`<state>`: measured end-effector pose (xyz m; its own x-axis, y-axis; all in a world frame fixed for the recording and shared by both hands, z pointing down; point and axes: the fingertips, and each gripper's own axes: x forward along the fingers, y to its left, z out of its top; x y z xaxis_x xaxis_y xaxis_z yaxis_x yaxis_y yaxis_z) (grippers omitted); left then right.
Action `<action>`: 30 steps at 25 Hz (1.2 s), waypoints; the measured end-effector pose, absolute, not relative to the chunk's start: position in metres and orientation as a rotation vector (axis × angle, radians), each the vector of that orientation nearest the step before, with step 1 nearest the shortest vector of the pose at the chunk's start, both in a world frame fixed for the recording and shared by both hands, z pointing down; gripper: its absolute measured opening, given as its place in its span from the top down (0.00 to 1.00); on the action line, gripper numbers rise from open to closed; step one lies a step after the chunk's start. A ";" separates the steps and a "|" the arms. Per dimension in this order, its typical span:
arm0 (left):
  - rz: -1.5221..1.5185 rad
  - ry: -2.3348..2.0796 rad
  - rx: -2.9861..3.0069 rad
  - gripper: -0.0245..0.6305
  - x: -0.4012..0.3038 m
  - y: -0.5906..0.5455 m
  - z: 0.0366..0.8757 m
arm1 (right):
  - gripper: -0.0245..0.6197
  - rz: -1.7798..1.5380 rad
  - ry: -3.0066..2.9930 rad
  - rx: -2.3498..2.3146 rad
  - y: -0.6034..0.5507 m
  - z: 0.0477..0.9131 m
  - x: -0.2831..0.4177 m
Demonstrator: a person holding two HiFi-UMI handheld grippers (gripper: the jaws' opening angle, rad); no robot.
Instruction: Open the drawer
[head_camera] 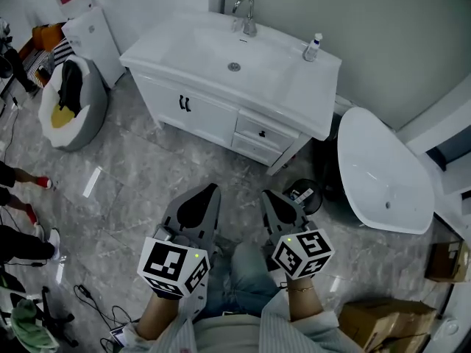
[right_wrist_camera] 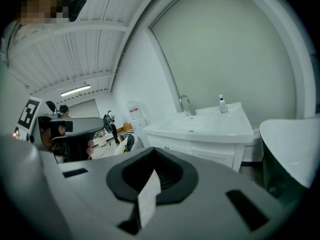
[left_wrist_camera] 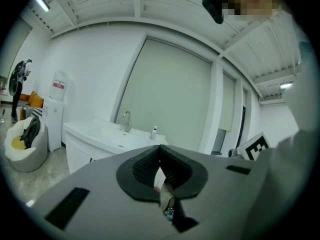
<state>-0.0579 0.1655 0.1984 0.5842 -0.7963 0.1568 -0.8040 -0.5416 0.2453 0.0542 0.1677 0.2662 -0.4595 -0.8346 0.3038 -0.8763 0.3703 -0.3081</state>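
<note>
A shut white drawer (head_camera: 263, 132) with a dark handle is seen flush in the right half of the white sink cabinet (head_camera: 184, 112); open grey marble floor (head_camera: 140, 168) is left before it. The left gripper (head_camera: 213, 190) and right gripper (head_camera: 266, 195) are clenched empty, well apart from it

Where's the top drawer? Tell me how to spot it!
Find the big white sink cabinet against the grey-green wall. On its front, to the right of the doors with two black handles, two drawers sit one above the other. The top drawer is the one right under the countertop, with a small dark knob in its middle.
</note>
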 end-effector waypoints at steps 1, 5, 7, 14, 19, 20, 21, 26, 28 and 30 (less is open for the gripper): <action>0.039 -1.308 2.521 0.94 -0.060 0.164 0.202 | 0.95 0.666 -2.508 1.583 0.166 0.269 0.054; 0.037 -1.288 2.498 0.94 -0.061 0.152 0.214 | 0.95 0.695 -2.473 1.597 0.156 0.280 0.061; 0.042 -1.281 2.494 0.94 -0.057 0.143 0.219 | 0.95 0.706 -2.461 1.592 0.150 0.287 0.064; 0.058 -1.302 2.497 0.94 -0.050 0.088 0.225 | 0.95 0.742 -2.449 1.570 0.093 0.307 0.074; 0.067 -1.296 2.504 0.94 -0.036 0.029 0.226 | 0.95 0.760 -2.442 1.571 0.034 0.312 0.081; 0.066 -1.295 2.509 0.94 -0.032 0.016 0.223 | 0.95 0.760 -2.442 1.569 0.021 0.310 0.084; 0.063 -1.294 2.513 0.94 -0.027 0.003 0.219 | 0.95 0.759 -2.441 1.566 0.009 0.308 0.087; 0.037 -1.276 2.527 0.94 -0.003 -0.051 0.202 | 0.95 0.739 -2.438 1.569 -0.042 0.293 0.106; 0.029 -1.269 2.537 0.94 0.009 -0.068 0.198 | 0.95 0.727 -2.441 1.572 -0.059 0.288 0.115; 0.028 -1.266 2.546 0.94 0.020 -0.081 0.196 | 0.95 0.718 -2.444 1.571 -0.073 0.285 0.124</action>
<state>0.0202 -0.0812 0.1958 0.6122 -0.7767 0.1479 -0.7824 -0.5682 0.2548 0.1245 -0.0730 0.2854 -0.4410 -0.8171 0.3714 -0.8881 0.3376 -0.3119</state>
